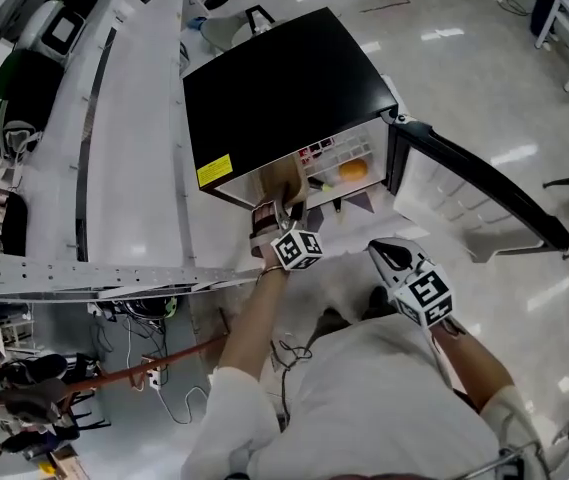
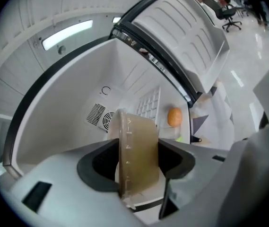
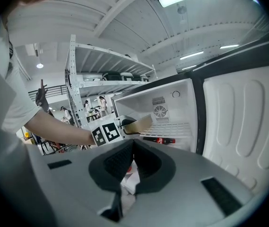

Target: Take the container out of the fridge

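While you stand over it, the largest entry is the fridge (image 1: pixel 284 88): black top, white inside, open toward you, with a round fan vent (image 2: pixel 108 121) on the back wall. Next is its door (image 1: pixel 444 198), swung wide on your right, its ribbed white liner facing the opening. One wire shelf (image 3: pixel 174 126) spans the compartment below the vent. Your left tool (image 1: pixel 280 213) reaches to the fridge's open front. Its two dark jaws are pressed onto the container (image 2: pixel 136 155), one on either side. Your right tool (image 1: pixel 386 253) hangs lower and nearer your body, outside the fridge and well apart from the left one. Its jaws are closed tip to tip with nothing between them. The container is a translucent brownish tub with a lid, turned on its side so the rim runs up and down between the left jaws. It sits at the mouth of the compartment, and whether it touches the shelf cannot be told. A dark bottle (image 3: pixel 160 140) with a red label lies on its side under the wire shelf. An orange (image 2: pixel 174 117) rests inside, toward the hinge side, apart from the container. A yellow label (image 1: pixel 214 171) marks the fridge top's front corner.
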